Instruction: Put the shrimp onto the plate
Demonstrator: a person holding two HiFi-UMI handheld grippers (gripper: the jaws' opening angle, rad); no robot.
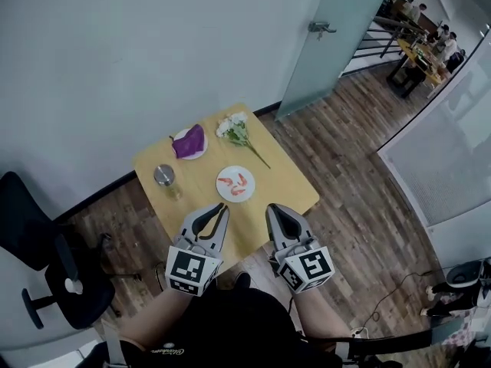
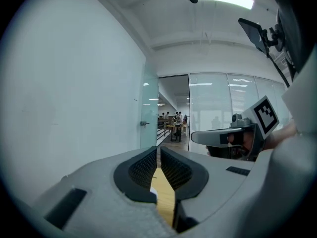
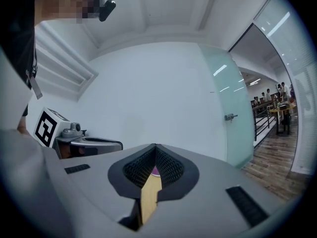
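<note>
Head view: my left tool (image 1: 223, 208) and right tool (image 1: 271, 208) are both pinched closed, empty, at the tabletop's (image 1: 284, 182) near edge. Shrimp (image 1: 236, 184) lie on the plate (image 1: 235, 170) just ahead. Reaching in closed could shove the plate.

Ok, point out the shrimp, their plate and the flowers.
Shrimp (image 1: 241, 181): head view, on a pink body.
Plate (image 1: 222, 188): head view, on the bare white left rim.
Flowers (image 1: 231, 124): head view, on the white blossoms.
</note>
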